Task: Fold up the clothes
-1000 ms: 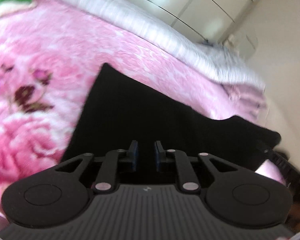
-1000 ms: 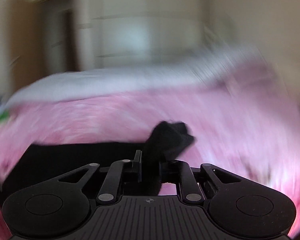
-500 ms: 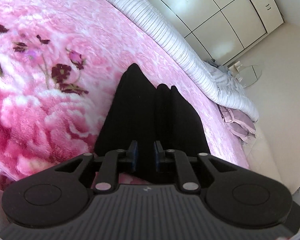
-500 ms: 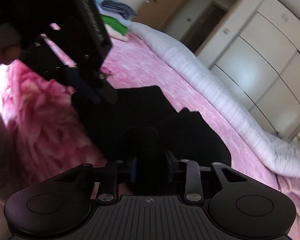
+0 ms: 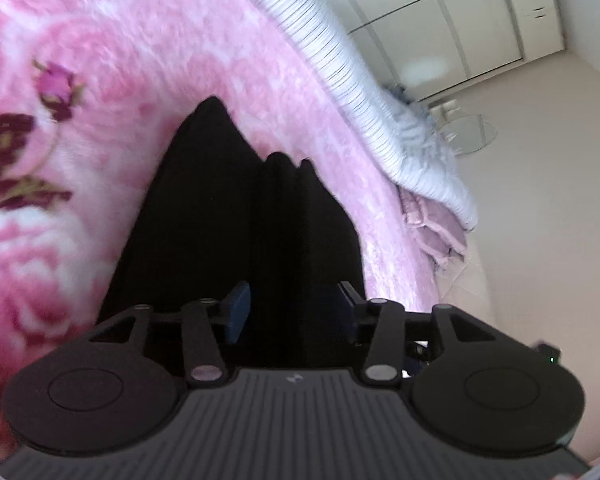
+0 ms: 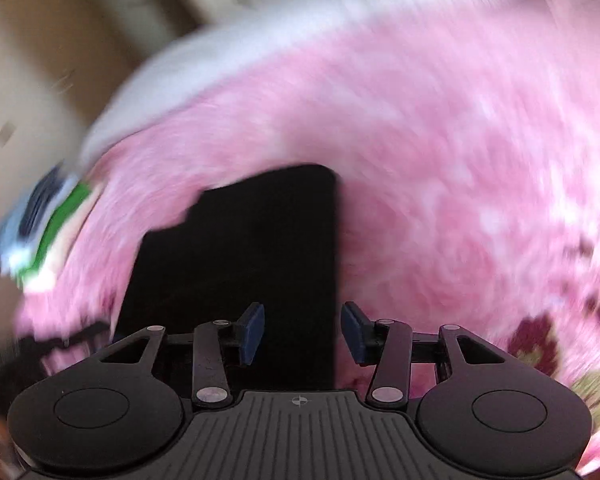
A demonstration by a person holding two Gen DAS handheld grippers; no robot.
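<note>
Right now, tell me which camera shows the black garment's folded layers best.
Left wrist: the black garment is fairly sharp, its stacked edges distinct on the pink blanket. Right wrist shows it only as a motion-blurred dark slab.

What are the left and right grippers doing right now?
Left gripper: jaws opening, pads off the black garment between them.
Right gripper: jaws opening, holding nothing, garment edge between them.

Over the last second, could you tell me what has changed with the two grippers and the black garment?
Both grippers have let go: the left gripper and right gripper, earlier pinched on the black garment, now have jaws opening, pads clear of the cloth. The garment went from spread out to folded narrow. It stays on the pink blanket.
</note>
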